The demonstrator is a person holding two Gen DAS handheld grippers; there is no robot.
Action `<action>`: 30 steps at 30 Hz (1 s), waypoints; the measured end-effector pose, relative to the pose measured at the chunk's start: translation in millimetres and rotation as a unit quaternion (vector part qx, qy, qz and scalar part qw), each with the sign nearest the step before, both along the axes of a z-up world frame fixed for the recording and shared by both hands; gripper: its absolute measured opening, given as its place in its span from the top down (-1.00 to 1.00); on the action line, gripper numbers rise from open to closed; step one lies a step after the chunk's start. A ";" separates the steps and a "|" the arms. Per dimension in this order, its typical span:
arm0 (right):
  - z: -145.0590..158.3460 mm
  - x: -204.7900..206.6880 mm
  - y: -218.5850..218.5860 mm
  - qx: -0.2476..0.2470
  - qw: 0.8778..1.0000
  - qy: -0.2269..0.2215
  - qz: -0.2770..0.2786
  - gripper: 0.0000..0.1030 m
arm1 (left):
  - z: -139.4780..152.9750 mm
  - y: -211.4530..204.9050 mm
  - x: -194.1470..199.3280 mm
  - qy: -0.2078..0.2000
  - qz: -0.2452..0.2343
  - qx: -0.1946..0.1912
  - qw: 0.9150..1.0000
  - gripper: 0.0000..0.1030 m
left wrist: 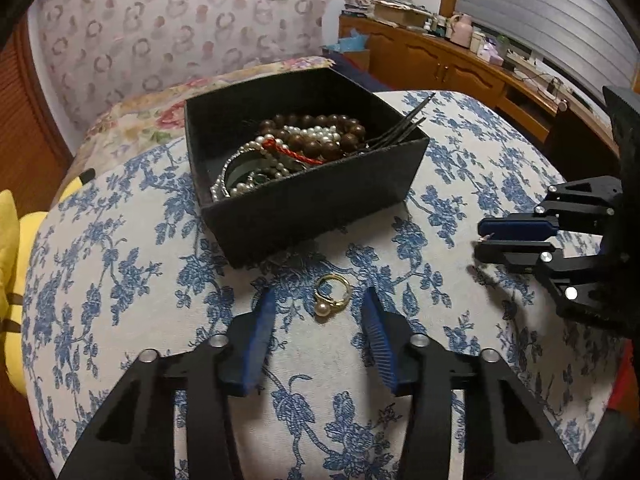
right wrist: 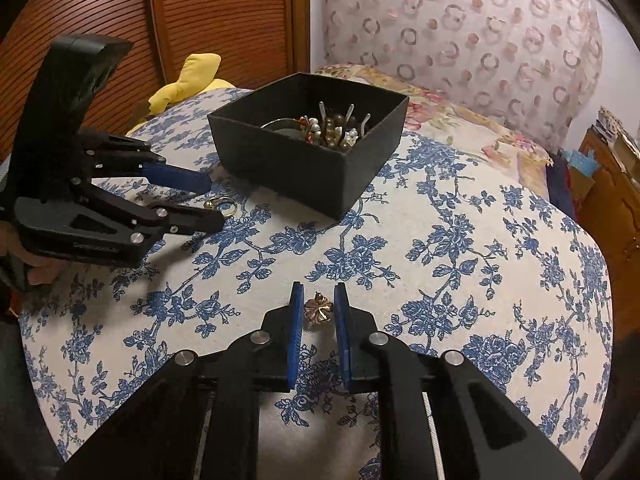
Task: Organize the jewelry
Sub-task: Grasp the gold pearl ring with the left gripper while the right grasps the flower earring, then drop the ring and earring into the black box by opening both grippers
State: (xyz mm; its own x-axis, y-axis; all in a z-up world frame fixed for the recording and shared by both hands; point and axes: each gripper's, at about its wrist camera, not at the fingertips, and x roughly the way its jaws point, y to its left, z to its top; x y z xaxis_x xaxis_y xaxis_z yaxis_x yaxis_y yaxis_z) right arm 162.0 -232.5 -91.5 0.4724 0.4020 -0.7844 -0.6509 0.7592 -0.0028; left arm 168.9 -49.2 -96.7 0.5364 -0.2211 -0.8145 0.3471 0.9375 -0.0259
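Left gripper (left wrist: 320, 304) open around a gold pearl ring (left wrist: 331, 293), right gripper (right wrist: 319, 308) nearly closed beside a coppery flower-shaped piece (right wrist: 318, 307), matte black box (left wrist: 304, 204) of beads behind, blue-floral woven cloth (left wrist: 120, 272)

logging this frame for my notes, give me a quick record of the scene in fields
surface: blue floral cloth
box: black box holding beads and pearls
left gripper: open, straddling gold pearl ring lying on the cloth
right gripper: partly closed around gold flower piece, contact unclear
loose items outside the box: ring, flower piece
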 end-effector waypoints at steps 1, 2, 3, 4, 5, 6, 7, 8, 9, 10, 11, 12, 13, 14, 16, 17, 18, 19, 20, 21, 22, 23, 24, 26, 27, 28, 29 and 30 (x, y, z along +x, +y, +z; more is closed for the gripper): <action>-0.3 0.1 -0.1 0.000 1.000 0.000 0.000 0.67 | -0.3 0.3 0.0 -0.001 0.000 -0.001 1.000 0.24; -0.1 -0.4 0.4 0.000 1.000 0.000 0.001 0.67 | -0.4 0.6 0.1 -0.002 0.000 -0.001 1.000 0.26; 0.3 -0.4 0.9 0.000 1.000 -0.001 0.002 0.67 | -0.3 0.6 0.4 -0.003 0.000 0.000 1.000 0.35; 0.6 -0.3 1.1 0.000 1.000 -0.001 0.002 0.67 | -0.3 0.9 0.7 -0.005 0.001 0.002 1.000 0.41; 1.2 -0.6 1.4 0.001 1.000 -0.001 0.003 0.67 | -0.2 1.3 1.0 -0.006 0.000 0.002 1.000 0.54; 1.9 -1.1 1.3 0.001 1.000 -0.002 0.003 0.67 | -0.2 1.9 1.1 -0.006 0.001 0.001 1.000 0.67; 2.5 -1.2 1.6 0.001 1.000 -0.002 0.004 0.67 | 0.0 2.6 1.3 -0.006 0.001 -0.001 1.000 0.66; 3.0 -1.4 2.0 0.001 1.000 -0.003 0.004 0.67 | 0.6 3.4 1.5 -0.005 0.000 -0.005 1.000 0.66; 3.7 -1.5 1.8 0.001 1.000 -0.003 0.003 0.67 | 1.0 4.2 0.9 -0.005 -0.002 -0.011 1.000 0.66; 3.9 -1.4 2.0 0.001 1.000 -0.004 0.003 0.67 | 1.2 4.1 0.6 -0.005 -0.003 -0.012 1.000 0.67; 4.5 -1.4 1.8 0.001 1.000 -0.004 0.003 0.67 | 1.6 4.4 -0.1 -0.006 -0.003 -0.013 1.000 0.67; 5.4 -1.5 1.7 0.001 1.000 -0.005 0.003 0.67 | 2.4 5.1 -0.6 -0.007 -0.001 -0.015 1.000 0.67; 6.2 -1.6 1.3 0.002 1.000 -0.006 0.003 0.67 | 3.3 5.3 -1.1 -0.008 0.000 -0.017 1.000 0.67; 6.7 -1.9 1.4 0.002 1.000 -0.006 0.003 0.67 | 4.7 5.5 -1.8 -0.009 0.000 -0.019 1.000 0.67; 10.1 -2.3 2.1 0.004 1.000 -0.009 0.004 0.67 | 9.2 6.8 -3.1 -0.014 0.002 -0.023 1.000 0.67; 11.5 -2.7 2.6 0.005 1.000 -0.011 0.005 0.67 | 12.2 7.4 -3.6 -0.017 0.003 -0.024 1.000 0.67; 13.8 -3.4 2.9 0.006 1.000 -0.014 0.006 0.67 | 15.7 7.5 -4.0 -0.020 0.004 -0.026 0.999 0.67; 16.1 -3.1 3.2 0.007 1.000 -0.016 0.007 0.67 | 18.9 7.7 -4.3 -0.023 0.004 -0.027 0.999 0.67; 19.9 -2.7 3.9 0.009 1.000 -0.020 0.007 0.67 | 22.2 8.2 -3.9 -0.026 0.005 -0.029 0.999 0.67; 24.2 -2.0 4.5 0.012 1.000 -0.025 0.008 0.67 | 27.8 8.4 -3.9 -0.031 0.005 -0.031 0.999 0.67; 27.3 -1.4 5.1 0.014 0.999 -0.028 0.008 0.67 | 30.9 8.8 -3.6 -0.035 0.005 -0.032 0.999 0.67; 32.9 -0.1 5.5 0.019 0.999 -0.033 0.009 0.67 | 35.1 8.9 -3.1 -0.039 0.006 -0.033 0.999 0.67; 37.9 0.8 6.2 0.022 0.999 -0.038 0.010 0.67 | 41.3 9.6 -2.2 -0.045 0.007 -0.035 0.998 0.67; 47.3 3.5 7.5 0.027 0.998 -0.048 0.012 0.67 | 48.4 8.1 -0.8 -0.053 0.009 -0.038 0.998 0.67; 51.6 5.1 8.3 0.030 0.998 -0.052 0.013 0.67 | 53.6 8.3 1.1 -0.059 0.010 -0.040 0.997 0.67; 55.3 7.3 9.3 0.033 0.998 -0.056 0.013 0.67 | 56.1 9.0 2.6 -0.062 0.011 -0.039 0.997 0.67; 59.9 9.9 10.5 0.036 0.997 -0.061 0.014 0.67 | 58.9 8.8 4.7 -0.066 0.012 -0.039 0.997 0.67; 64.4 12.8 11.8 0.038 0.997 -0.066 0.013 0.67 | 62.1 9.0 8.3 -0.069 0.014 -0.039 0.997 0.67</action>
State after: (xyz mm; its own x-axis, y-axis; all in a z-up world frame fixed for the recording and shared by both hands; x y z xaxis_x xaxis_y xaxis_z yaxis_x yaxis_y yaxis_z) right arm 174.8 -220.7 -27.1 0.5583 0.4721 -0.6822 -0.6687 0.7428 -0.0332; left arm 177.2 -40.2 -34.6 0.6496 -0.2645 -0.7128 0.3262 0.9438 -0.0529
